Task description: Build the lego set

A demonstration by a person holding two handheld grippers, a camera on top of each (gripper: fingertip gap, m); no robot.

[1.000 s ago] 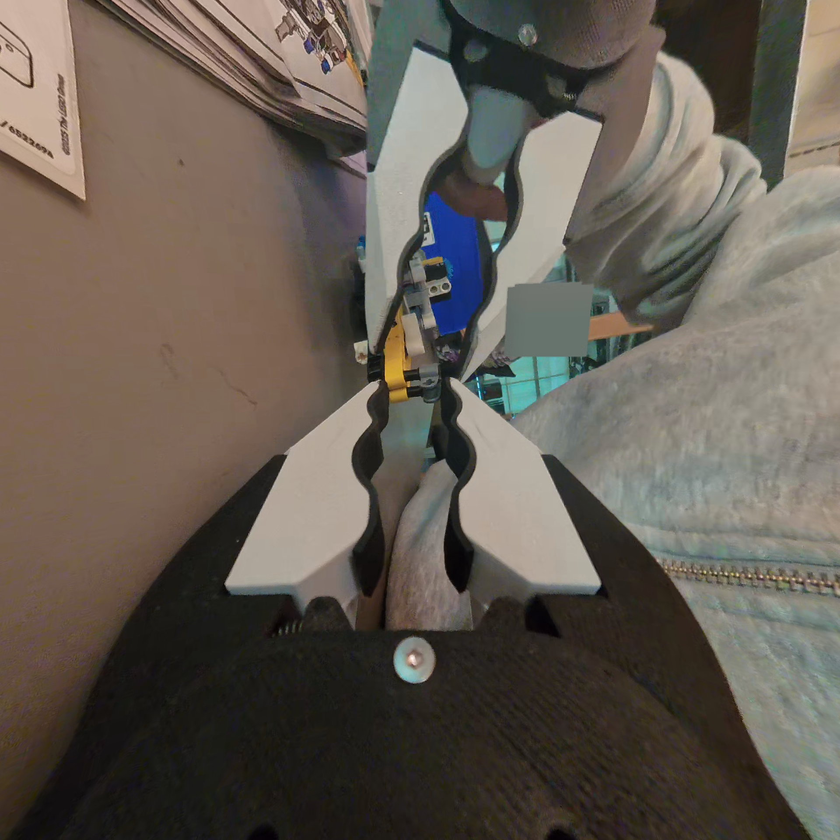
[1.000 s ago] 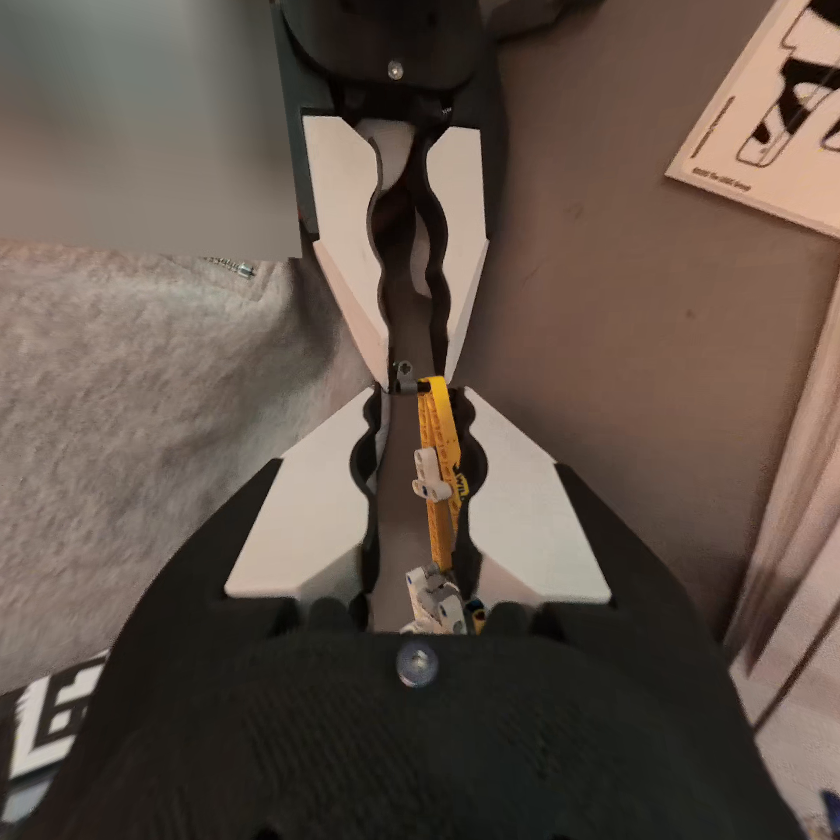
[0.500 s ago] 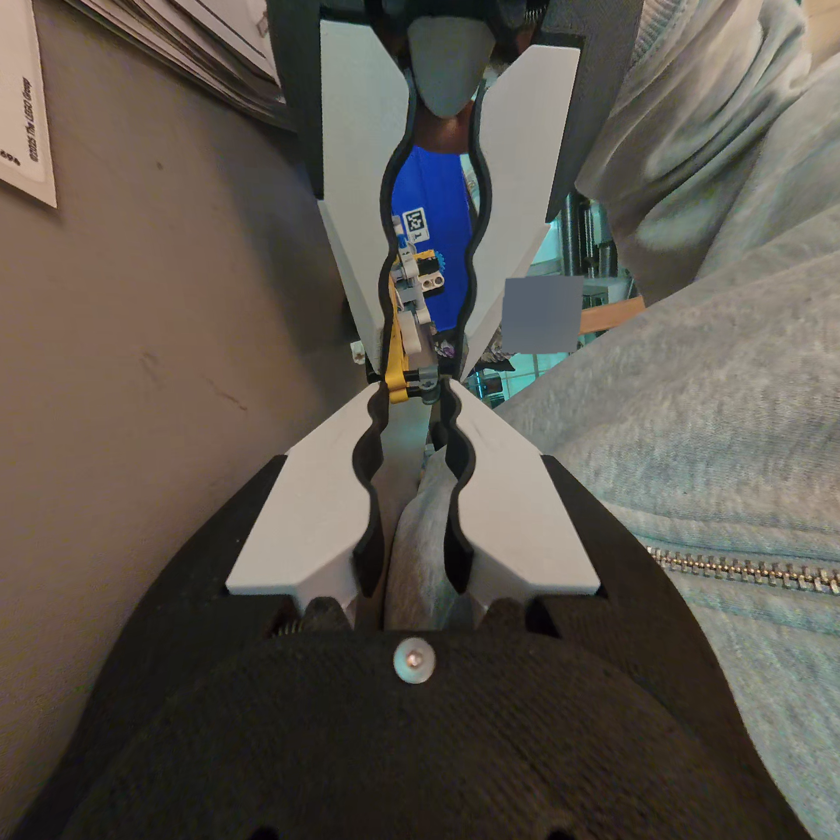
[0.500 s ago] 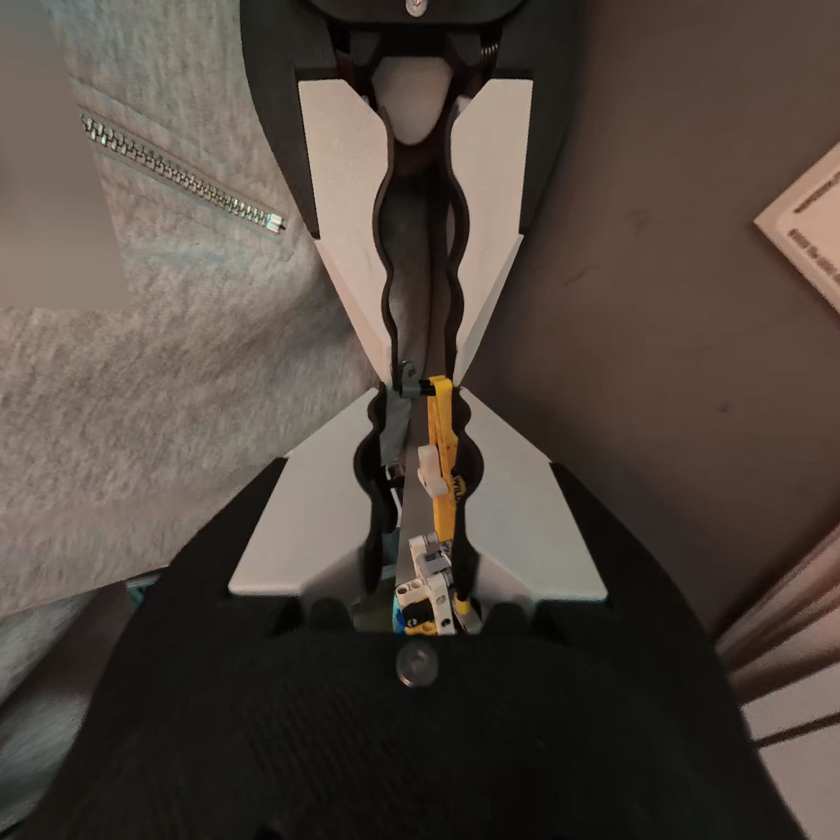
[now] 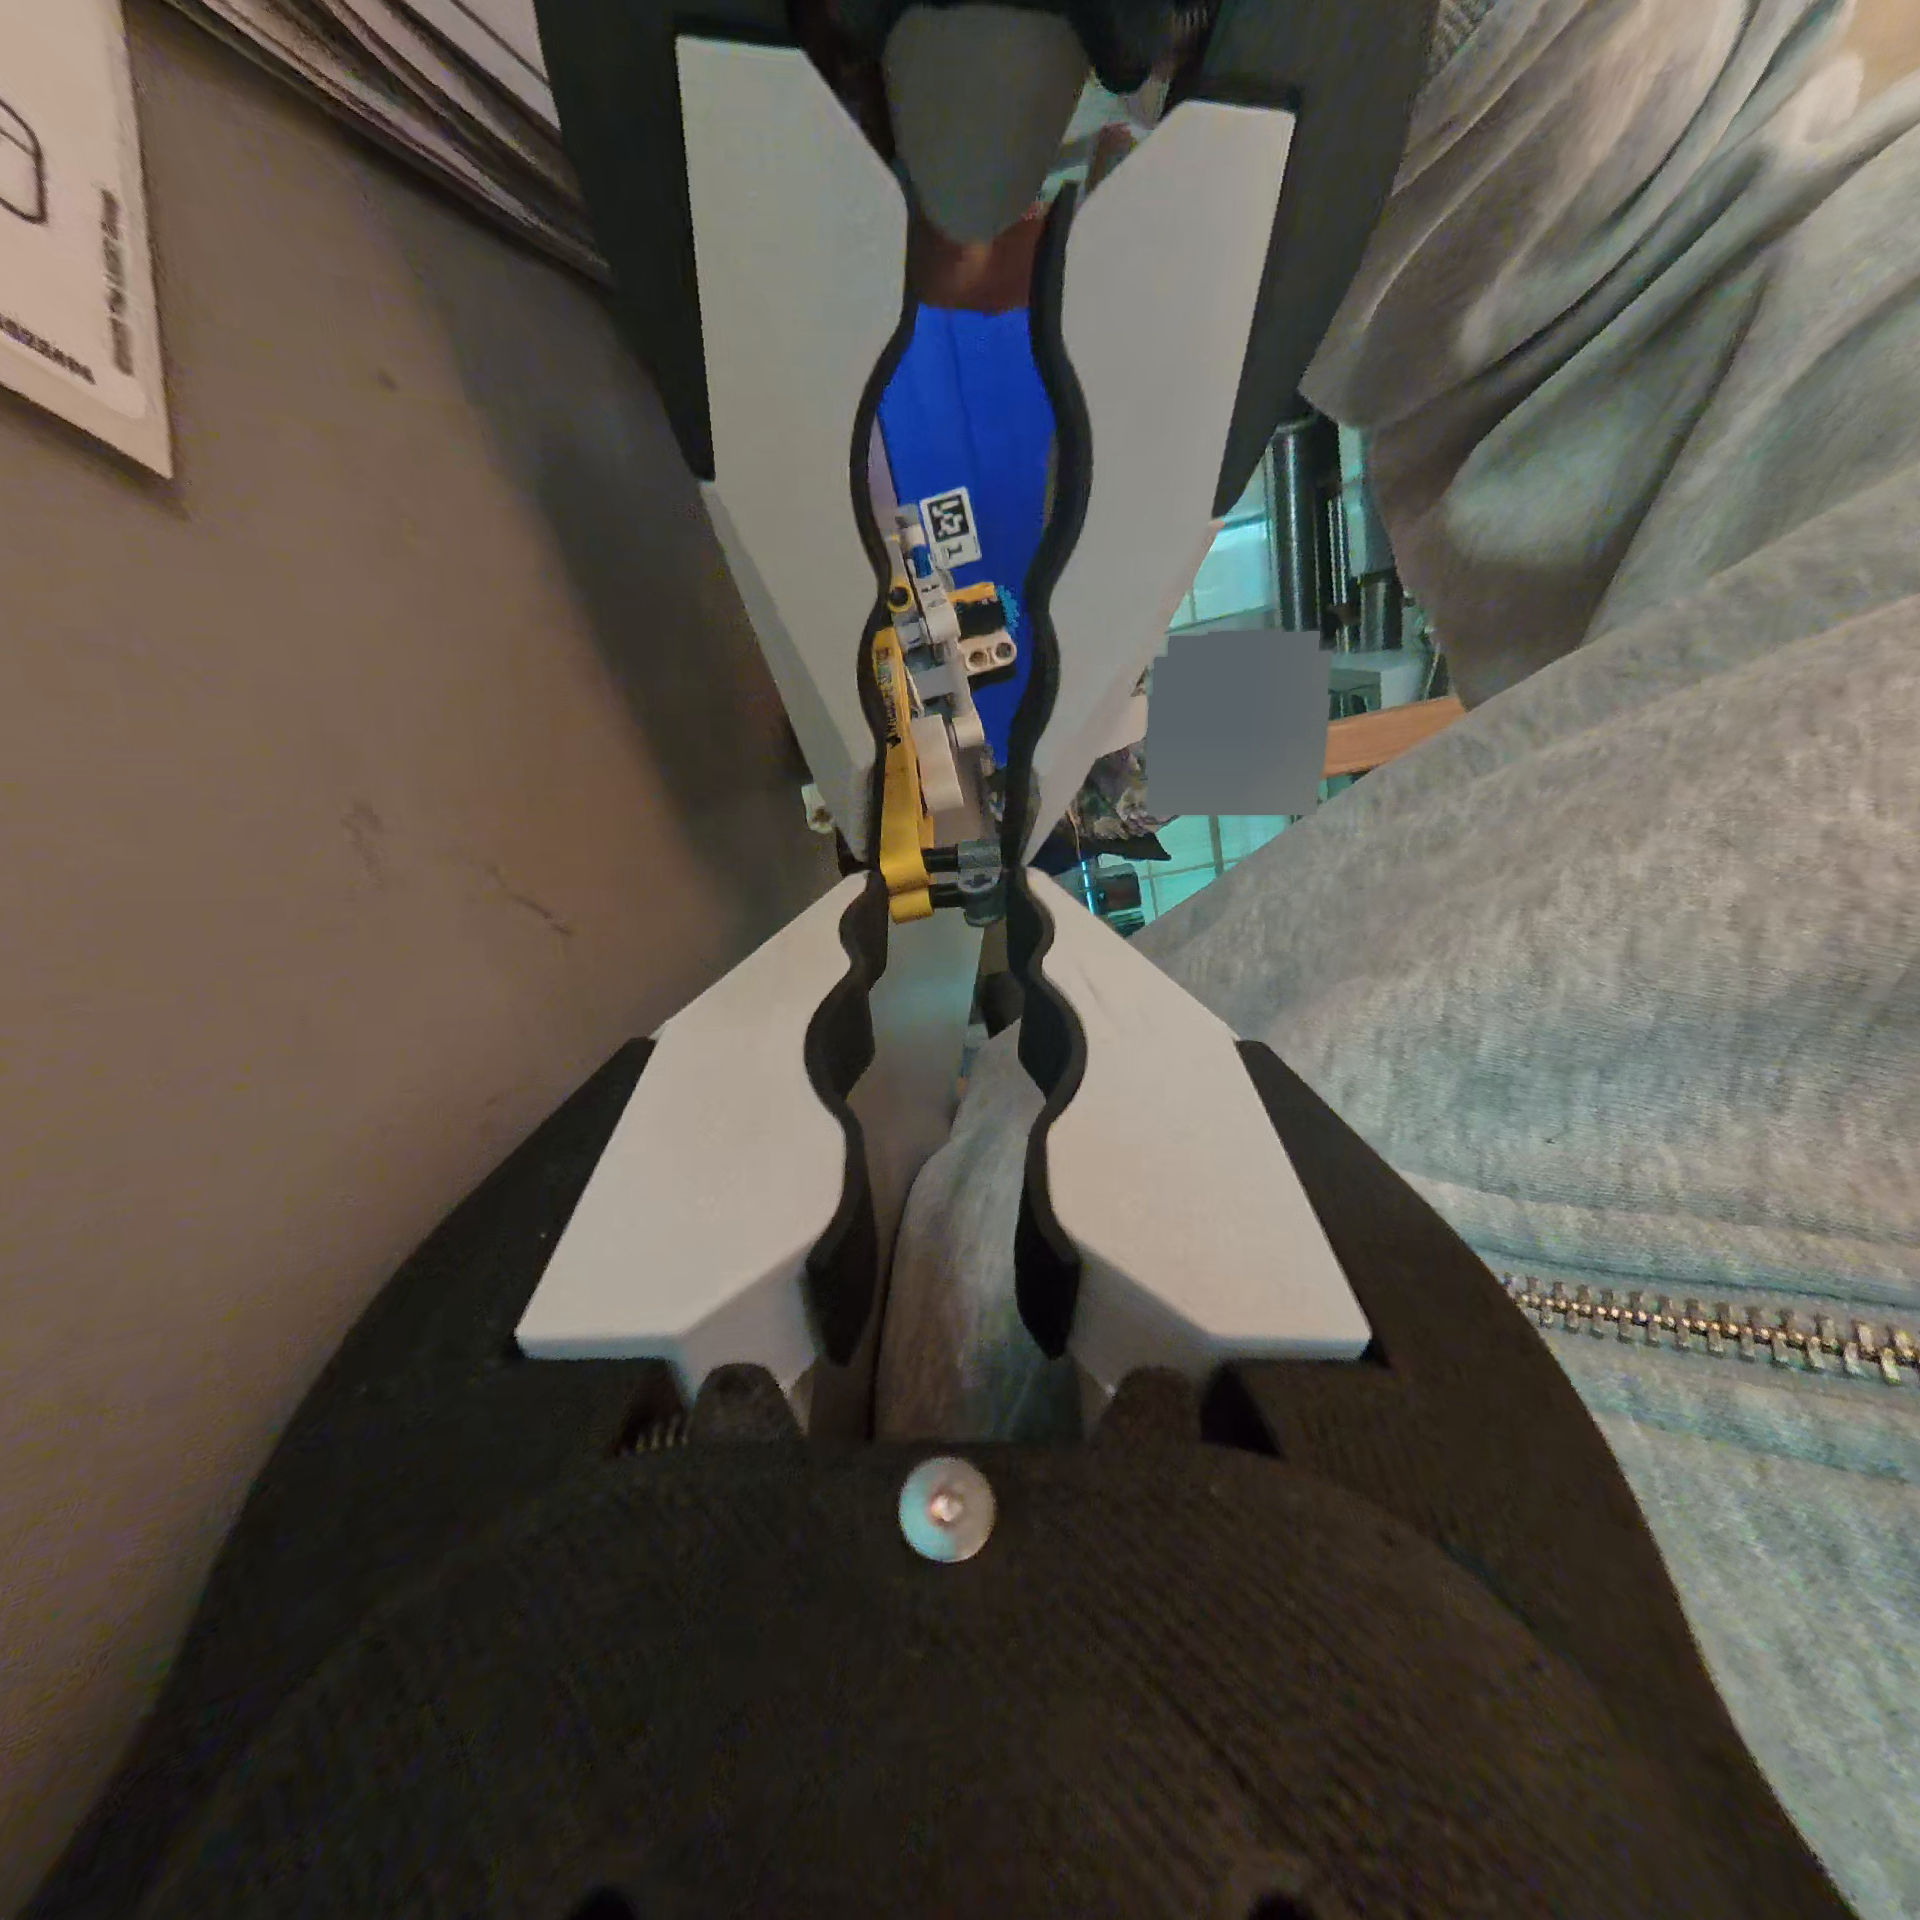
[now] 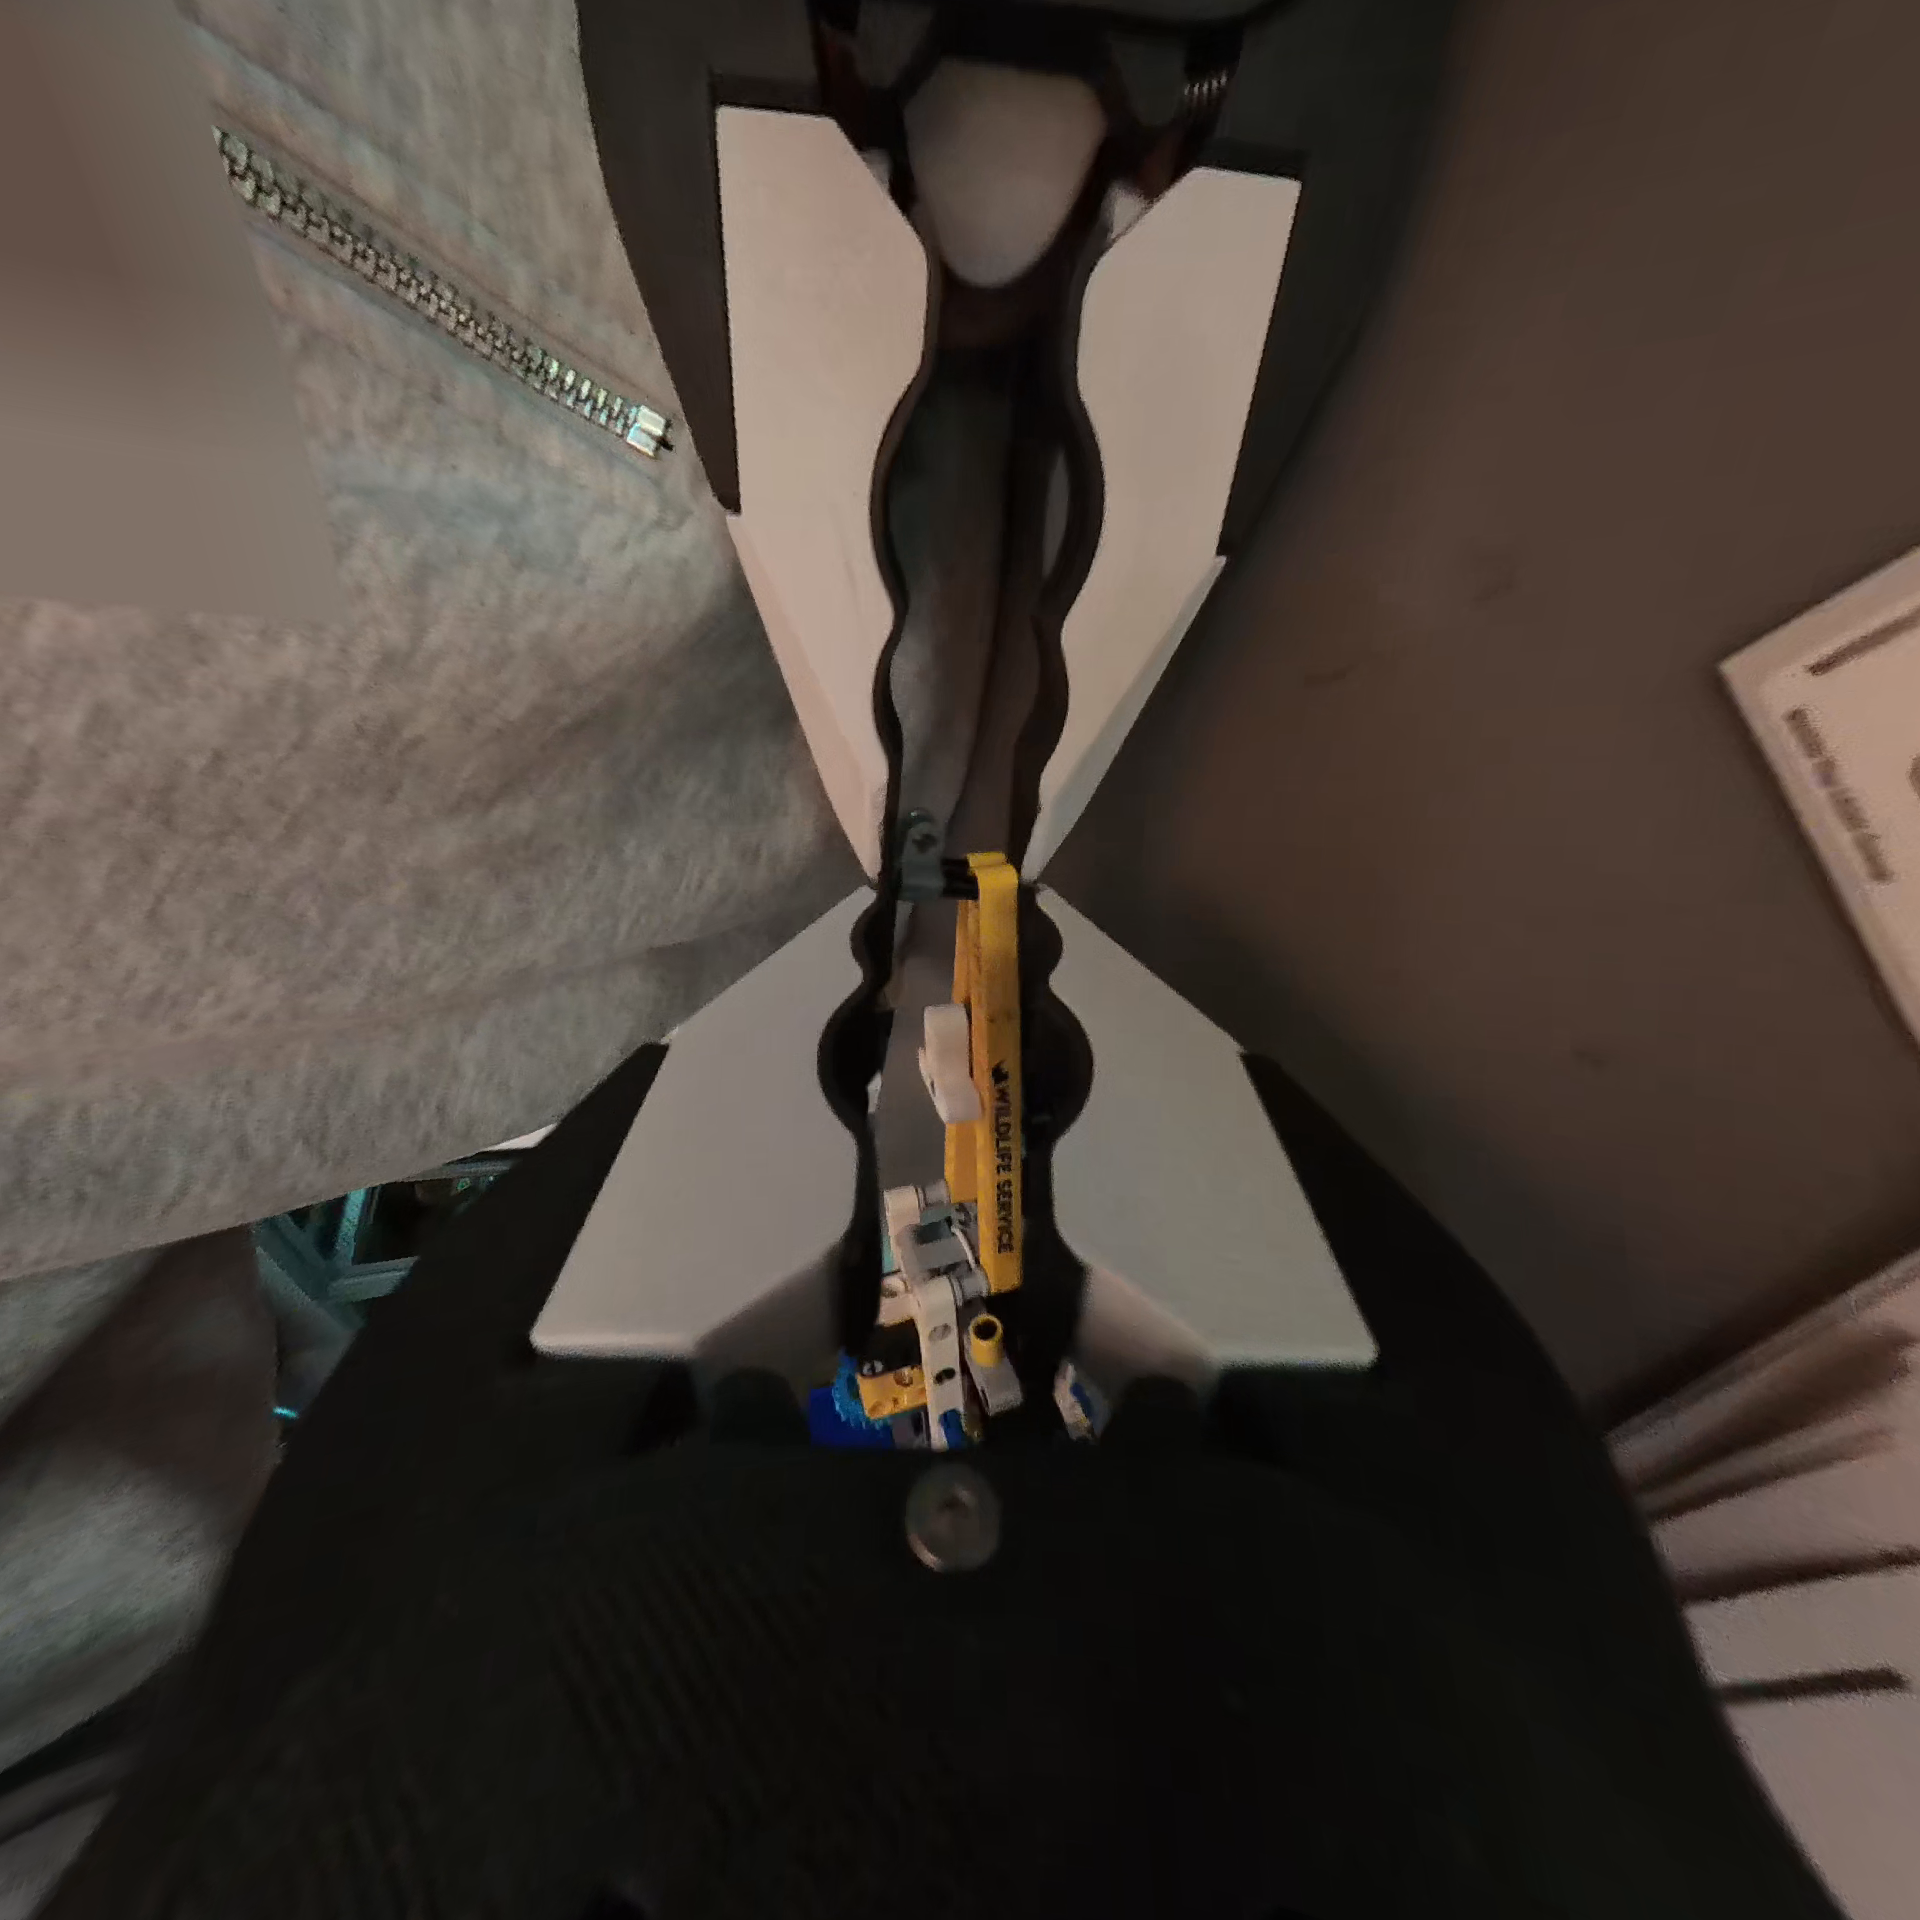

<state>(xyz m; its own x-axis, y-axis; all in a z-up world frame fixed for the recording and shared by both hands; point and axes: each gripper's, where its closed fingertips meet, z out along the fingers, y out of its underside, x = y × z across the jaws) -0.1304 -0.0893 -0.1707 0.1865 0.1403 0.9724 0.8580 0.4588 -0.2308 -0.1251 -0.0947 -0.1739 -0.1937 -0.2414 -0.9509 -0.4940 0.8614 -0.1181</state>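
Note:
A small lego assembly [image 5: 906, 769] built on a long yellow beam with white and grey parts is clamped lengthwise between my right gripper's fingers [image 6: 1143, 1143]. It also shows in the right wrist view [image 6: 992, 1039]. A grey connector [image 5: 977, 883] on two black pins sits at the beam's near end. My left gripper [image 5: 945, 899] meets my right gripper [image 5: 940, 847] tip to tip and is shut across the beam end and this connector [image 6: 920, 852]. My right gripper [image 6: 956, 904] faces my left gripper [image 6: 956, 868] in its own view.
The grey-brown table [image 5: 312, 831] lies to one side with a white printed sheet [image 5: 73, 260] and stacked booklet pages [image 5: 416, 94], which also show in the right wrist view [image 6: 1766, 1558]. A person's grey zipped sweater [image 5: 1558, 1039] is close on the other side. My left and right fingertips are right by each other.
Both grippers have swung into line with each other and drawn closer head-on. The lego assembly stays clamped in the right gripper, with the left tips still on its end.

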